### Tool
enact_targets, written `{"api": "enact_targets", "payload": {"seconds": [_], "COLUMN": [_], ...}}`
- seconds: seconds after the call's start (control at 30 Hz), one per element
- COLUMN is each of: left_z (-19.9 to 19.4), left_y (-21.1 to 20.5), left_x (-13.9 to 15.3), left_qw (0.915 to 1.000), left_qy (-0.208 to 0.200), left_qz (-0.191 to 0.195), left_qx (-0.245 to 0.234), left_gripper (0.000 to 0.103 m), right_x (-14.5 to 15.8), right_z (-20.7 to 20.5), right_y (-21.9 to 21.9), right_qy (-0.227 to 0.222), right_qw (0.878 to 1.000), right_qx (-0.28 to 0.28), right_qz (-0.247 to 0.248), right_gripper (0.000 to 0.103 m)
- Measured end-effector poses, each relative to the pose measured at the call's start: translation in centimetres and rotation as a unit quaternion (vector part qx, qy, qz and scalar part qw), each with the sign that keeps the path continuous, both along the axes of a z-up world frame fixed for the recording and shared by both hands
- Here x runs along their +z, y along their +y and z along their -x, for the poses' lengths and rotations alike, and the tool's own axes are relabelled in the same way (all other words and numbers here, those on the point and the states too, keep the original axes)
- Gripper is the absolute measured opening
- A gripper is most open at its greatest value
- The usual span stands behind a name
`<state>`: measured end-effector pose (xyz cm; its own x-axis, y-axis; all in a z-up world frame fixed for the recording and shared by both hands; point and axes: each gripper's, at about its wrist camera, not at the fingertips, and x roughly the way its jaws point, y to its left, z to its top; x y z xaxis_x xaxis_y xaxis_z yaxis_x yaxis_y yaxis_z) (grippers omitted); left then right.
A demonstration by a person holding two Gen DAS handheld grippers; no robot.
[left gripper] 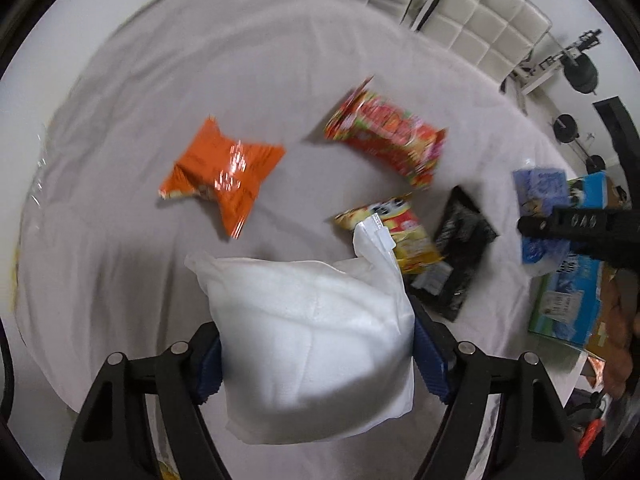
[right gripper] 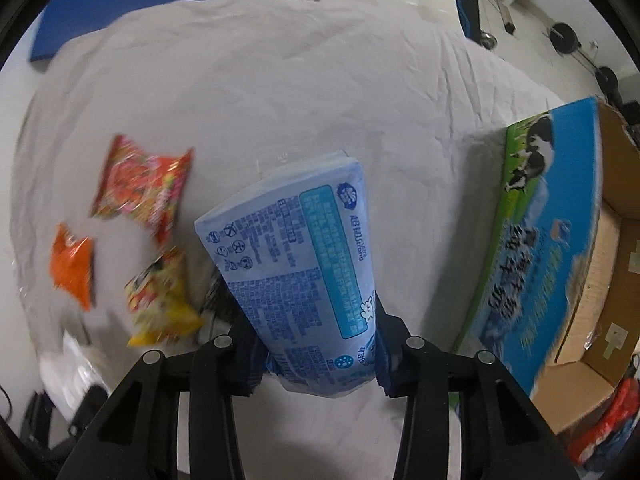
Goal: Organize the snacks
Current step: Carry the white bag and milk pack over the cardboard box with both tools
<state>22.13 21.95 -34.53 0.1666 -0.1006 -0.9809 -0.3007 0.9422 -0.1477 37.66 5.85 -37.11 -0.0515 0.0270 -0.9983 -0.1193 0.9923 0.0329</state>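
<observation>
Both hands are mid-carry, each with a packet off the cloth; the step in hand looks like moving snacks to the cardboard box [right gripper: 600, 264], whose open mouth lies at about three o'clock in the right wrist view.

The left tongs [left gripper: 316, 356] are clamped at mid width on a white pouch [left gripper: 312, 340]; it is soft, matte and pillow-shaped, with a stiff plastic tab at its top corner. The right tongs [right gripper: 318, 354] are squeezed narrow on the lower end of a blue packet [right gripper: 296, 264]; this is a glossy film bag covered in fine print, tapered toward its far end.

Still on the surface [left gripper: 200, 80], which is draped in a wrinkled white cloth: an orange packet [left gripper: 220, 172] at ten o'clock, crinkly and shiny, star-like at its corners; a red packet [left gripper: 388, 136] at one o'clock; a yellow packet [left gripper: 400, 228] just beside a flat black packet [left gripper: 460, 248] at three o'clock.

The next move, as I judge it, calls for bringing the blue packet over the box opening before letting go; the white pouch would follow; slippery film may slide in a narrow pinch.
</observation>
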Motion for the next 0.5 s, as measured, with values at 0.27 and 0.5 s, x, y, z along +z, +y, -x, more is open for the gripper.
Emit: {"api": "enact_targets", "payload": {"seconds": [0.27,0.5], "left_z": [0.3,-0.3], "left_y": [-2.1,-6.6], "left_x": [7.2,12.8], "left_qw": [0.9969,0.9886], "left_qy": [-0.066,-0.115], "left_qz": [0.012,0.03], "left_qx": [-0.04,-0.092], "left_gripper": [0.076,0.076], "right_x": [6.6,14.2], "right_z": [6.3,11.4], "right_y": [-2.9,-6.1], "right_qy": [-0.035,-0.083], "right_qw": [0.998,0.993], "right_qx": [0.002,-0.031], "right_qz": [-0.052,-0.08], "right_gripper": [0.044,0.044]}}
